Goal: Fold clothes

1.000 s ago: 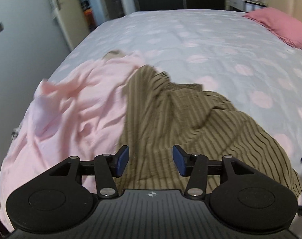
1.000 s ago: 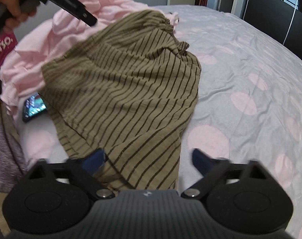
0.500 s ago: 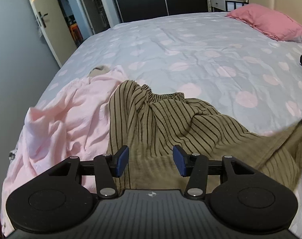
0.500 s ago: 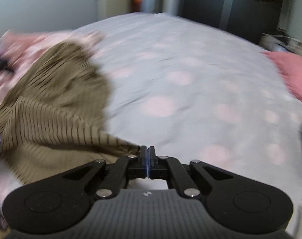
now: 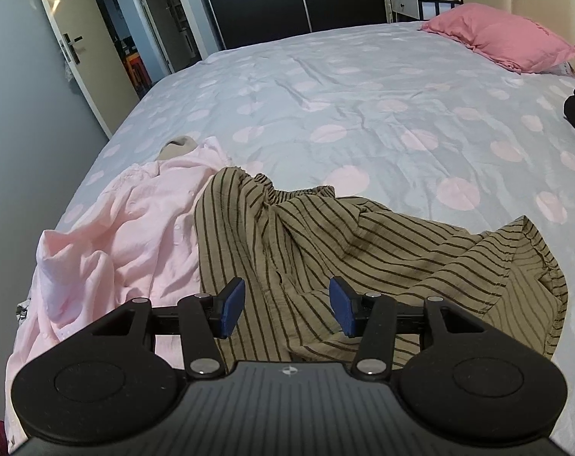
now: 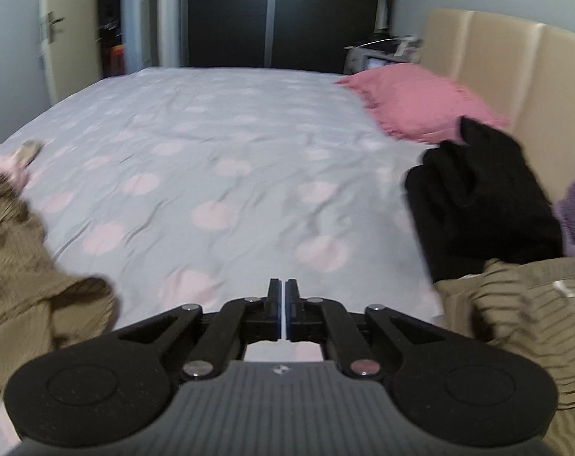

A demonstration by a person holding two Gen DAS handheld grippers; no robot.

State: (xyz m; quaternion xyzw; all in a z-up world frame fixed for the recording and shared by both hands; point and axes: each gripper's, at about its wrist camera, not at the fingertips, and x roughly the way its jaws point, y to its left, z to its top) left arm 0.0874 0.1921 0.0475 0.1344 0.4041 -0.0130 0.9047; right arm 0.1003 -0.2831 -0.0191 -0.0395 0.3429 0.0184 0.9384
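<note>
the striped olive garment (image 5: 325, 250) now lies spread wider across the polka-dot bedsheet (image 5: 363, 87), away from the pink shirt (image 5: 135, 220). the right gripper (image 6: 286, 311), once gaping, is now closed, no cloth visible between its pads.

The skirt (image 5: 325, 243) is brown with dark stripes. At 9 o'clock a pink shirt (image 5: 135, 224). The sheet (image 5: 363, 106) is grey with pink dots.

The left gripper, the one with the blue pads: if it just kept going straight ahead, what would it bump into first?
Most likely the olive-brown black-striped garment, crumpled on the bed directly before the open left gripper. Depth is hard to judge, but the cloth fills the gap between its fingers.
</note>
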